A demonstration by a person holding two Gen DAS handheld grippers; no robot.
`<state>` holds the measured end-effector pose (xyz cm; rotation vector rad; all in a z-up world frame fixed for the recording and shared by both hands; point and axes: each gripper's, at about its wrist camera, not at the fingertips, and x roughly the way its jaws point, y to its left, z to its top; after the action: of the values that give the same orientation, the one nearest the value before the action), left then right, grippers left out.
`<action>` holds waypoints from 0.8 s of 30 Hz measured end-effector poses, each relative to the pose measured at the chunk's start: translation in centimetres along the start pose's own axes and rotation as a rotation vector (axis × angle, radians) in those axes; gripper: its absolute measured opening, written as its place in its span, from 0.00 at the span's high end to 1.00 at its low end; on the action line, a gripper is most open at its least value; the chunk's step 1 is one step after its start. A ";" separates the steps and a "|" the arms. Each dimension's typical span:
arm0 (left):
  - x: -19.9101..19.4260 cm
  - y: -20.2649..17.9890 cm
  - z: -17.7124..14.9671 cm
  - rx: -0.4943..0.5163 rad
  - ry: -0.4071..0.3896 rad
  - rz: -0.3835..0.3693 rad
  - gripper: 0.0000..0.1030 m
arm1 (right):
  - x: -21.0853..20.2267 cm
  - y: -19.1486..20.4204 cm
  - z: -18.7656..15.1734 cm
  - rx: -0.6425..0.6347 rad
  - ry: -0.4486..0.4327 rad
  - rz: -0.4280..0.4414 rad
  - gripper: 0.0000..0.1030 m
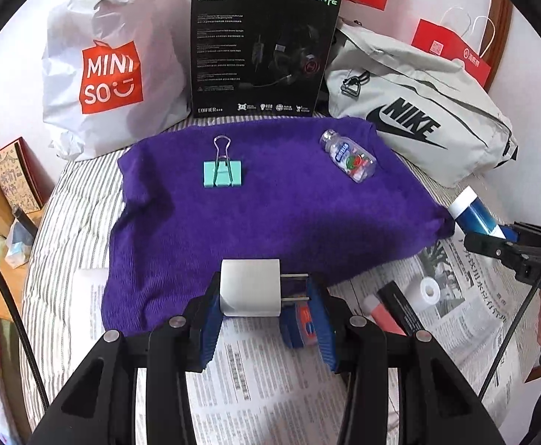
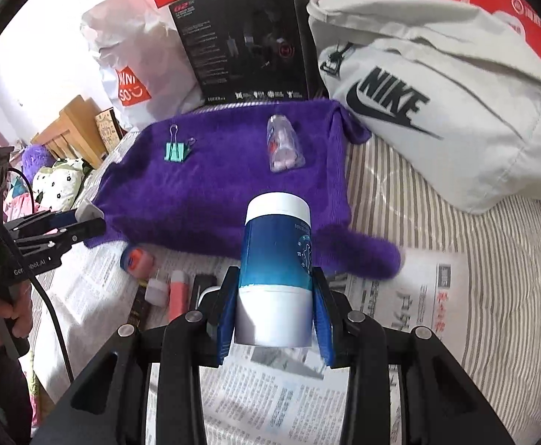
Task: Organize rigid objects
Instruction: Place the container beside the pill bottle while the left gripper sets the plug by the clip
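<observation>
On the purple towel (image 1: 270, 193) two items already lie, while your left gripper (image 1: 266, 296) clamps the white charger (image 1: 250, 287), your right gripper (image 2: 274, 315) clamps the blue-and-white bottle (image 2: 276, 259), and several items (image 2: 179, 293) wait on the near newspaper (image 2: 277, 400).

Purple towel (image 1: 270, 204), teal binder clip (image 1: 223, 177), striped sheet (image 2: 437, 218).

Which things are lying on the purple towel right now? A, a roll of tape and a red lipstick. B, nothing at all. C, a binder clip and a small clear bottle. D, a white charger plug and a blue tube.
C: the teal binder clip and the small clear bottle lie on the purple towel, while the charger plug and blue tube are held in the fingers.
</observation>
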<state>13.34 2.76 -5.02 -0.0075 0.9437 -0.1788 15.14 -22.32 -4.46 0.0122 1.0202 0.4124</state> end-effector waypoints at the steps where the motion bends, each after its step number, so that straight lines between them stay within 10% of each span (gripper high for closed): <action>1: 0.0 0.1 0.2 0.000 -0.002 0.000 0.60 | 0.1 0.0 0.5 -0.005 -0.003 -0.005 0.64; 24: 4.9 3.8 5.3 -0.060 0.024 0.010 0.60 | 8.0 0.0 6.9 -0.030 0.097 -0.103 0.64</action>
<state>20.98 5.41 -6.13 -0.0567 0.9729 -0.1417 24.51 -18.33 -7.37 -0.0882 1.1048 0.3366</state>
